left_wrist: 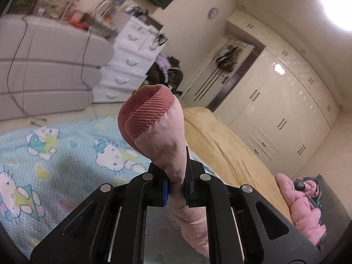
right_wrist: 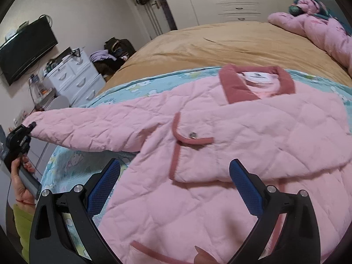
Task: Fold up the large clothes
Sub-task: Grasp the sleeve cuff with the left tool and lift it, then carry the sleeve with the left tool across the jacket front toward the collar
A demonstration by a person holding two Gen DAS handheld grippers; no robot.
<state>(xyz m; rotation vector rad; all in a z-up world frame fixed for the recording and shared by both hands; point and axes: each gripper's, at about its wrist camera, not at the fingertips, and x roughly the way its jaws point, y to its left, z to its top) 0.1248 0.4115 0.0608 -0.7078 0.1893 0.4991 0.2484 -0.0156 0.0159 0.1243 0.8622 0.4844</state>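
Observation:
A pink quilted jacket (right_wrist: 220, 136) with dusty-rose collar and pocket trim lies front up on a cartoon-print sheet (right_wrist: 66, 162). Its sleeve (right_wrist: 92, 129) stretches out to the left, lifted off the bed. My left gripper (left_wrist: 177, 187) is shut on that sleeve just below its ribbed rose cuff (left_wrist: 147, 114); it also shows in the right wrist view (right_wrist: 28, 129), at the sleeve's end. My right gripper (right_wrist: 175, 182) is open and empty, hovering over the jacket's lower front, its blue pads (right_wrist: 103, 187) spread either side of the pocket flap.
The bed has a tan blanket (right_wrist: 231, 44) beyond the sheet and a pink bundle (right_wrist: 319, 30) near the headboard. A white drawer unit (right_wrist: 74, 77), a wall TV (right_wrist: 24, 50) and a pile of clothes (right_wrist: 114, 52) stand left. White wardrobes (right_wrist: 220, 0) line the far wall.

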